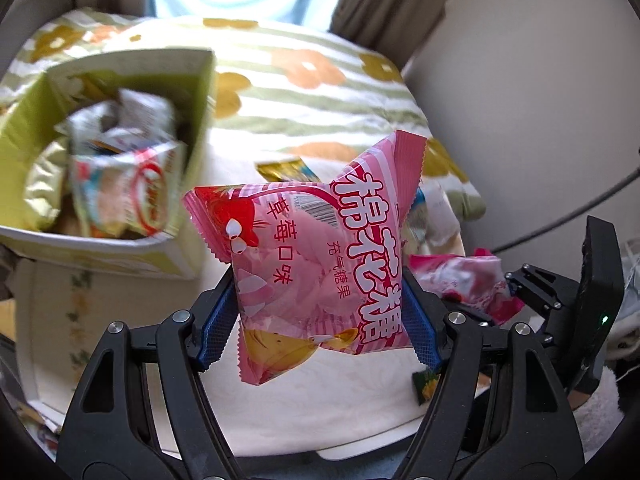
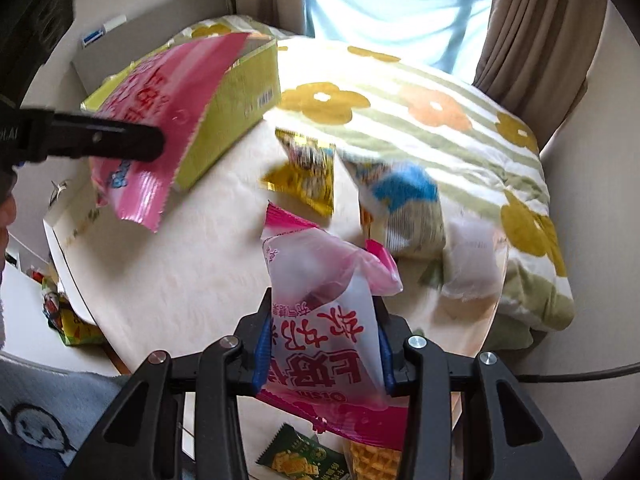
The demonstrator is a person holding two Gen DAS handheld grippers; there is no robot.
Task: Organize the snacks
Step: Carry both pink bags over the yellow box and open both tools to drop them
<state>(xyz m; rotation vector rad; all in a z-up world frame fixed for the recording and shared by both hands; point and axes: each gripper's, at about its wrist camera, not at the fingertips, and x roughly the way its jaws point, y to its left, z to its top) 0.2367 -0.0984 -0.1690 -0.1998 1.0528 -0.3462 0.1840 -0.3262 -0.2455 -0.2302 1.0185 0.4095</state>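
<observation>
My left gripper (image 1: 320,312) is shut on a pink marshmallow packet (image 1: 316,256) with red Chinese lettering, held above the white table. The same packet (image 2: 160,120) and the left gripper's black finger (image 2: 100,136) show at the left of the right wrist view, in front of the box. My right gripper (image 2: 324,344) is shut on a pink and clear candy bag (image 2: 320,312). A green cardboard box (image 1: 36,120) holding several snack packets stands at the left; it also shows in the right wrist view (image 2: 240,92).
On the table lie a yellow packet (image 2: 308,172), a blue and white bag (image 2: 404,208) and a pale packet (image 2: 472,260). A dark green cracker packet (image 2: 304,456) lies near the front edge. A flowered quilt (image 2: 440,112) covers the far side. Curtains hang behind.
</observation>
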